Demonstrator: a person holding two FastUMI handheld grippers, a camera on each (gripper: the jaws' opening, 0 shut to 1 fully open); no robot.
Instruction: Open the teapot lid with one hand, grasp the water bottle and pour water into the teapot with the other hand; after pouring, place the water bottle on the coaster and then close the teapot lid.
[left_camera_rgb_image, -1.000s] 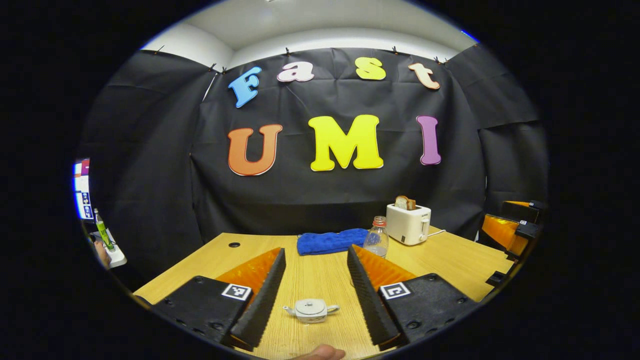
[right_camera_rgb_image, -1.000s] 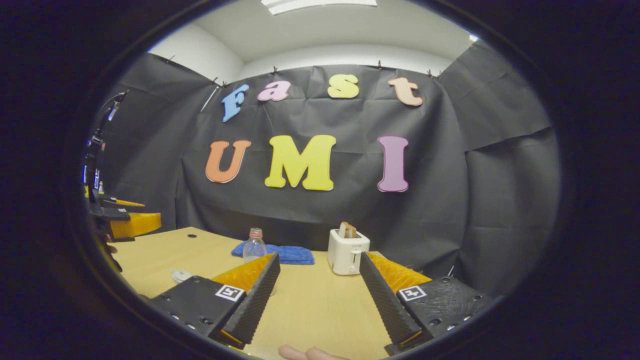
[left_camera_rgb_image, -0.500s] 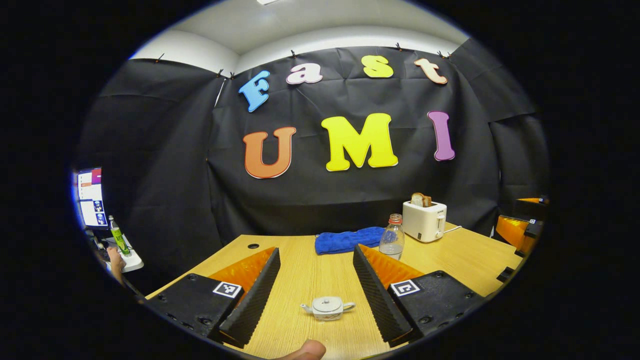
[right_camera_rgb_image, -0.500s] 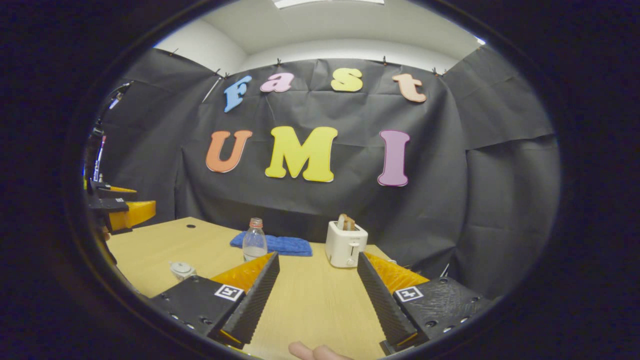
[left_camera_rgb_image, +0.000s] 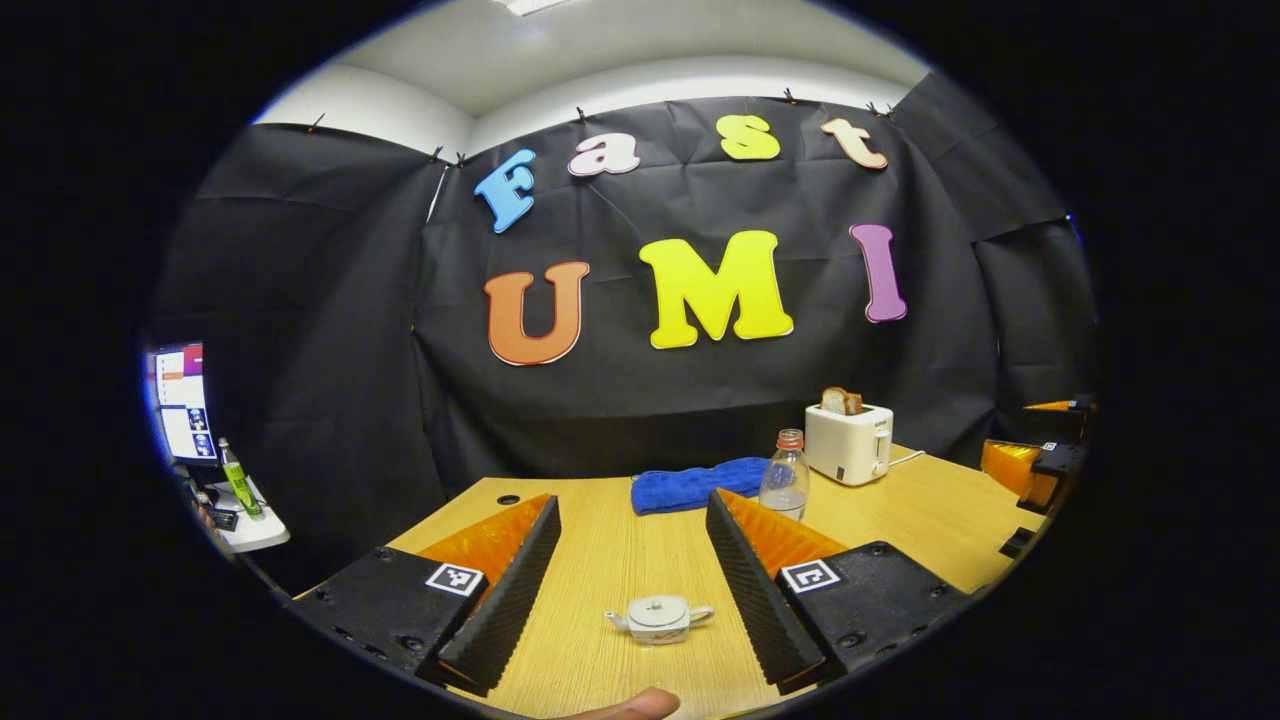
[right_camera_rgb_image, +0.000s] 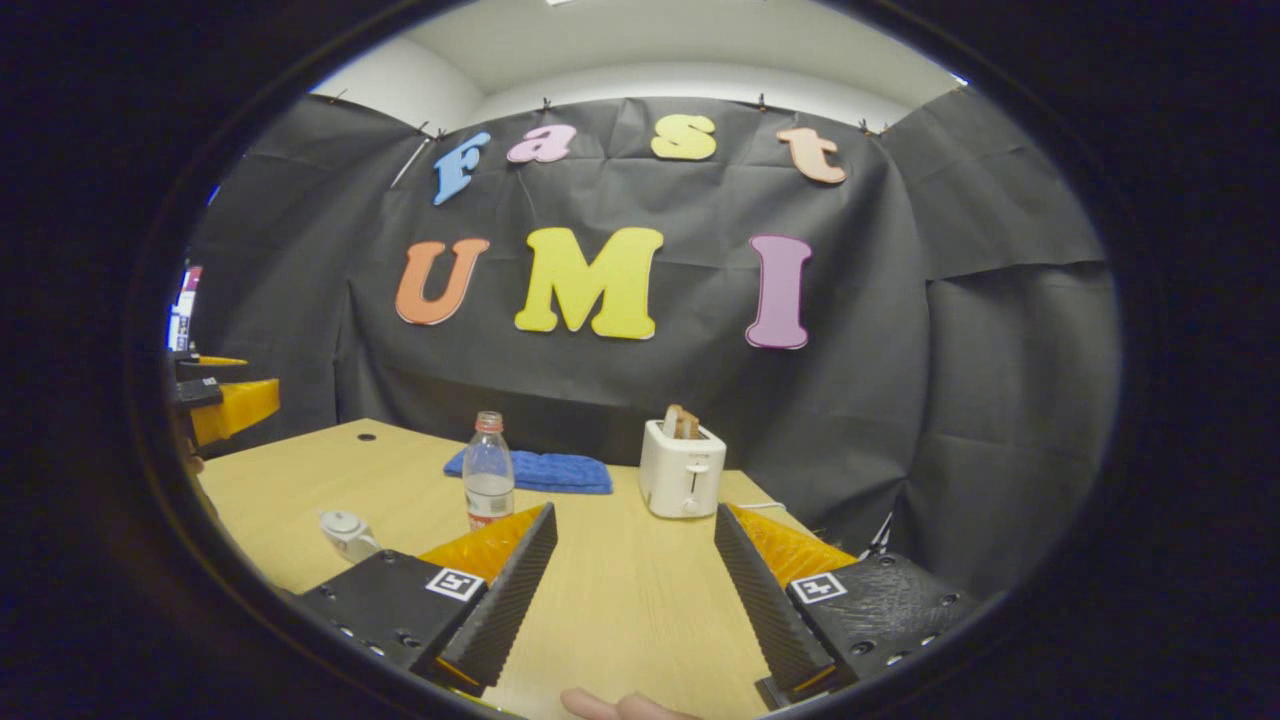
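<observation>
Left gripper (left_camera_rgb_image: 630, 590): fingers spread wide, holding nothing. Teapot (left_camera_rgb_image: 660, 619), lid on, sits on the wooden table (left_camera_rgb_image: 610, 550) between the two fingers, touching neither. Water bottle (left_camera_rgb_image: 783, 477) stands upright beyond the right finger's tip, beside a blue cloth (left_camera_rgb_image: 695, 483).

Right gripper (right_camera_rgb_image: 630, 590): fingers wide, empty. Water bottle (right_camera_rgb_image: 488, 485) just past the left finger; teapot (right_camera_rgb_image: 347, 533) farther left; toaster (right_camera_rgb_image: 681, 473) ahead between the fingers.

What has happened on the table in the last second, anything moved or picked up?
Nothing on the table moved or was grasped. The teapot, its lid on, the water bottle, toaster and blue cloth stayed put; only the camera views shifted, and both hand-held grippers stayed open.
</observation>
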